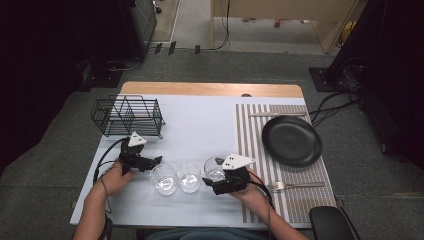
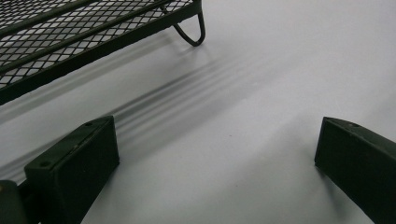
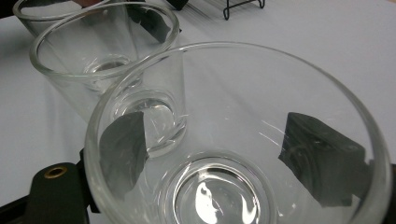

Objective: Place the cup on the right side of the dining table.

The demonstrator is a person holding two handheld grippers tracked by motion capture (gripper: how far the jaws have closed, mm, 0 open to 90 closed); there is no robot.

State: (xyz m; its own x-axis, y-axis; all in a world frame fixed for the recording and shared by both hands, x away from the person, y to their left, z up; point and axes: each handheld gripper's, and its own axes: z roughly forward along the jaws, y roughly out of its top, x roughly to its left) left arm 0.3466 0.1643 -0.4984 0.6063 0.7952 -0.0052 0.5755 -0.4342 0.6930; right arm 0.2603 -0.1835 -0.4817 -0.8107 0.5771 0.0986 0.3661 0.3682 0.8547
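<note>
Three clear glasses stand in a row near the table's front edge: a left glass [image 1: 163, 178], a middle glass [image 1: 189, 176] and a right glass [image 1: 215, 169]. My right gripper [image 1: 214, 179] comes in from the right and is shut on the right glass [image 3: 224, 107]; its fingers [image 3: 123, 142] show through the wall on either side, just above the base. The middle glass [image 3: 93, 60] stands right behind it. My left gripper [image 1: 152, 164] rests left of the row, open, with bare white tabletop between its jaws [image 2: 215, 133].
A black wire rack [image 1: 129, 116] stands at the back left, just ahead of the left gripper [image 2: 70, 32]. On a striped placemat [image 1: 252, 135] to the right lie a black plate [image 1: 291, 140], a fork [image 1: 295, 185] and a silver utensil [image 1: 277, 114].
</note>
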